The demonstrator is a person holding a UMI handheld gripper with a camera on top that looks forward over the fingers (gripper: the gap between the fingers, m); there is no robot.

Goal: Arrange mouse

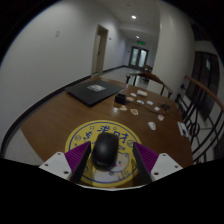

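Note:
A black computer mouse (104, 150) lies on a round yellow mouse mat (100, 140) printed with blue lettering and a cartoon figure, on a brown wooden table (60, 118). My gripper (108, 160) is open. Its purple pads (76, 159) stand to either side of the mouse, with a gap at each side. The mouse rests on the mat between the fingers.
A dark laptop or board (93, 91) with a white sheet lies further back on the table. Small white items and a dark box (140, 100) are scattered at the far right. Chairs (190, 95) stand at the right, and a corridor with doors runs beyond.

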